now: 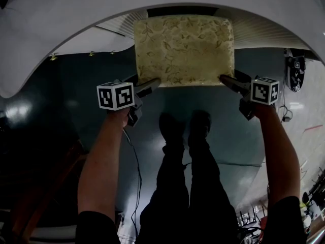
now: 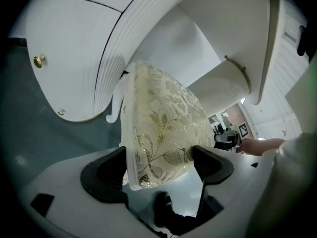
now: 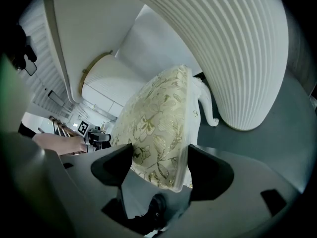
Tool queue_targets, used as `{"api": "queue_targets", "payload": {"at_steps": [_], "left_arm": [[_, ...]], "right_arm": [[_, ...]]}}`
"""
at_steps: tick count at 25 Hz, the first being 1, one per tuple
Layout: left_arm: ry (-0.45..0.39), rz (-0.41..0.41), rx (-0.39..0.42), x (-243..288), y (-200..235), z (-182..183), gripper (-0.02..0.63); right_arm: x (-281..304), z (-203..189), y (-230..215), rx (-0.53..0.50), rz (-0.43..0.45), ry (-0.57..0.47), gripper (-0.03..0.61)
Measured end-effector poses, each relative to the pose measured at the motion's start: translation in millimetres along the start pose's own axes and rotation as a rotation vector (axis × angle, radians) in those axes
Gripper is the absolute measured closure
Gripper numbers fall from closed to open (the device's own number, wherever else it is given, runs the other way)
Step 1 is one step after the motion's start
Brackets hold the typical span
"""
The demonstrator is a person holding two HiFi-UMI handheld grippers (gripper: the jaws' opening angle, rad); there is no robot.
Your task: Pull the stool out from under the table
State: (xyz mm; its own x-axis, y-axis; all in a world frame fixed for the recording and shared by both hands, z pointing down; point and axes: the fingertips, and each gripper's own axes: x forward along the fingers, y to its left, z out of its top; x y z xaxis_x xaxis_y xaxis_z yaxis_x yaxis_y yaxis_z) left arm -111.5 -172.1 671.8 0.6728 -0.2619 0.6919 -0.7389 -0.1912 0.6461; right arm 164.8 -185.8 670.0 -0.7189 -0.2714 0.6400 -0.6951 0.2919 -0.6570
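My left gripper (image 2: pixel 158 165) is clamped on the near left corner of the stool (image 1: pixel 184 50). One jaw presses the padded top and the other the pale base edge beneath it. My right gripper (image 3: pixel 159 165) grips the near right corner the same way, with the seat's thickness filling the gap between its jaws.

The stool's cushion is cream with a gold leaf pattern, and a curved white leg (image 2: pixel 115 108) drops from its underside. Most of the seat lies on my side of the table's rim, and only its far edge sits at that rim. The white table (image 1: pixel 76 14) arcs over and beyond the stool, and its ribbed pedestals (image 3: pixel 237 48) stand on either side of the seat. A small gold knob (image 2: pixel 38 61) shows on the table's front, left of the stool.

Under the stool, the dark glossy floor (image 1: pixel 213 126) catches a few reflections. My dark shoes (image 1: pixel 171 128) stand on it just short of the stool's near edge, and a thin cable (image 1: pixel 136 161) trails to their left.

My left forearm (image 1: pixel 104 156) and right forearm (image 1: pixel 277 151) are bare. Both reach forward, level with each other, to the two near corners.
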Motion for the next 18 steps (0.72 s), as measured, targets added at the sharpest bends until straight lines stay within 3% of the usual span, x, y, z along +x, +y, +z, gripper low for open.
{"api": "queue_targets", "payload": {"at_steps": [18], "left_arm": [[0.126, -0.012, -0.109, 0.4, 9.7, 13.0, 0.198]], "right_arm": [[8.7, 0.6, 9.8, 0.160, -0.017, 0.119, 0.279]]}}
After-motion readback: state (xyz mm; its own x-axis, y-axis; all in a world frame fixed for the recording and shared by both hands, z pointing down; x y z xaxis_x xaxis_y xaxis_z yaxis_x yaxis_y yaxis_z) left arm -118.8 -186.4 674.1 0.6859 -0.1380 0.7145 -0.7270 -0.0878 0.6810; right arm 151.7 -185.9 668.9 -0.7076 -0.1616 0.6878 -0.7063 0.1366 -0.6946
